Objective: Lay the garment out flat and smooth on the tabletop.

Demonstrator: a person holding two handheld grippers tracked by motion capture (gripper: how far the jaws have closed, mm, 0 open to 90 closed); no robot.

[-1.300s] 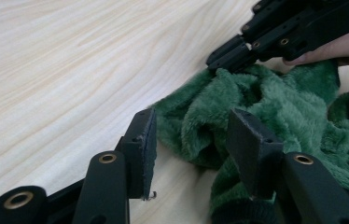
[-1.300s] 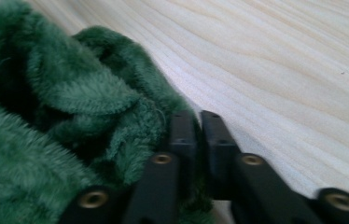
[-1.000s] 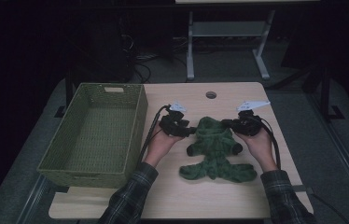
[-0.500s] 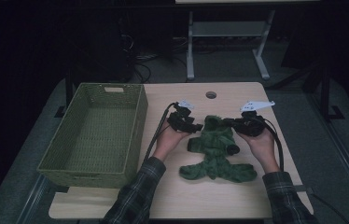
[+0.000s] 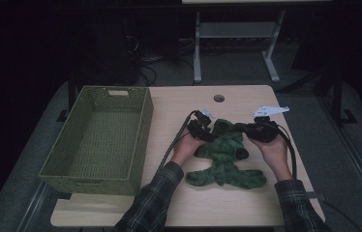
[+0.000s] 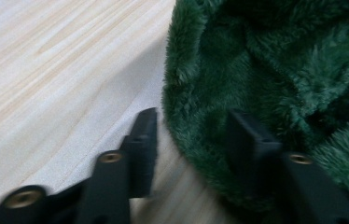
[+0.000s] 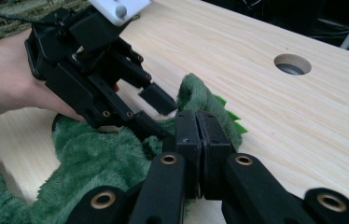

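A dark green plush toy [image 5: 222, 159] lies spread on the wooden table [image 5: 218, 208]. My left gripper [image 5: 209, 134] is at its upper left edge. In the left gripper view the left gripper [image 6: 193, 126] is open and its jaws have just been closing. One jaw rests on bare wood, the other against the plush toy [image 6: 280, 60], whose edge lies between them. My right gripper [image 5: 241, 128] is at the toy's upper right. Seen close, the right gripper [image 7: 196, 116] is shut, pinching the raised edge of the plush toy [image 7: 93, 158]. The left gripper [image 7: 158, 114] faces it.
A green woven basket [image 5: 87, 186] with nothing in it stands at the table's left. A round cable hole [image 5: 218, 98] sits near the far edge. Bare wood lies behind the toy and along the front edge. Cables trail from both grippers.
My left hand has moved right and down onto the plush toy's edge, and its jaws stand narrower. The right gripper and the toy have stayed put.
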